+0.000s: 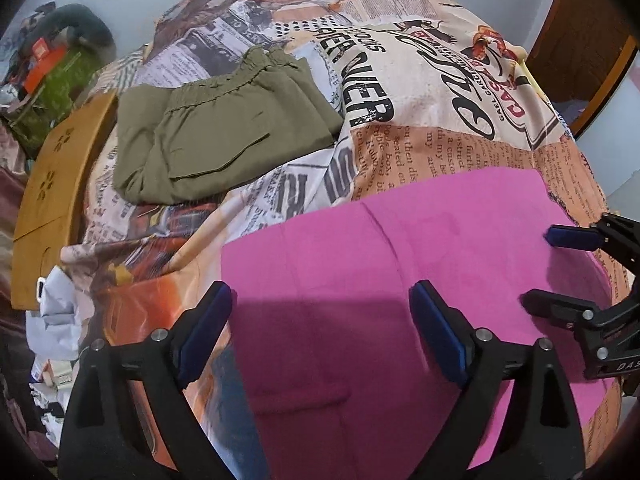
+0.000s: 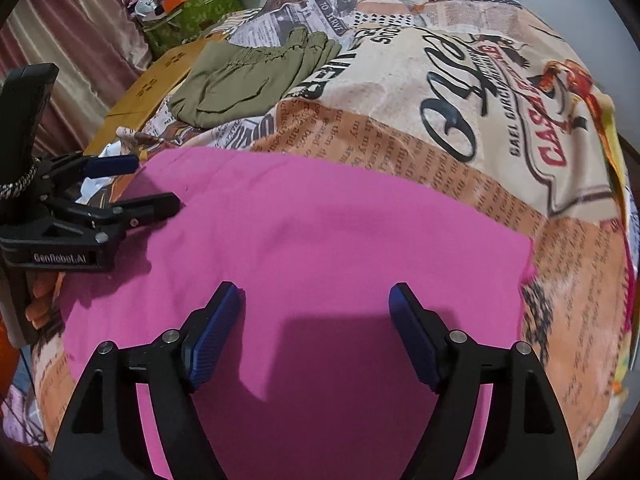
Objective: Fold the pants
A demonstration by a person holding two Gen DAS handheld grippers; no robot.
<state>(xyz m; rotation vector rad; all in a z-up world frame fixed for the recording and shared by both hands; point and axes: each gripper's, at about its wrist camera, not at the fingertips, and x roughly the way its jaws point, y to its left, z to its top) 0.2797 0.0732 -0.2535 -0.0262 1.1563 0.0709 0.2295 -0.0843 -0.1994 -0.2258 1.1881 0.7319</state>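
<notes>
Pink pants lie flat on a bed covered by a newspaper-print sheet; the right wrist view shows the same pink pants. My left gripper hovers open over their left part, nothing between its blue pads. At the right edge of the left wrist view my right gripper also stands open above the cloth. The right gripper is open over the pants in its own view, and there the left gripper shows open at the left. Folded olive pants rest farther back.
A yellow wooden headboard runs along the bed's left side. Clutter with a green bag sits at the far left corner, beside a curtain. A brown door stands at the far right. White items lie off the bed's left edge.
</notes>
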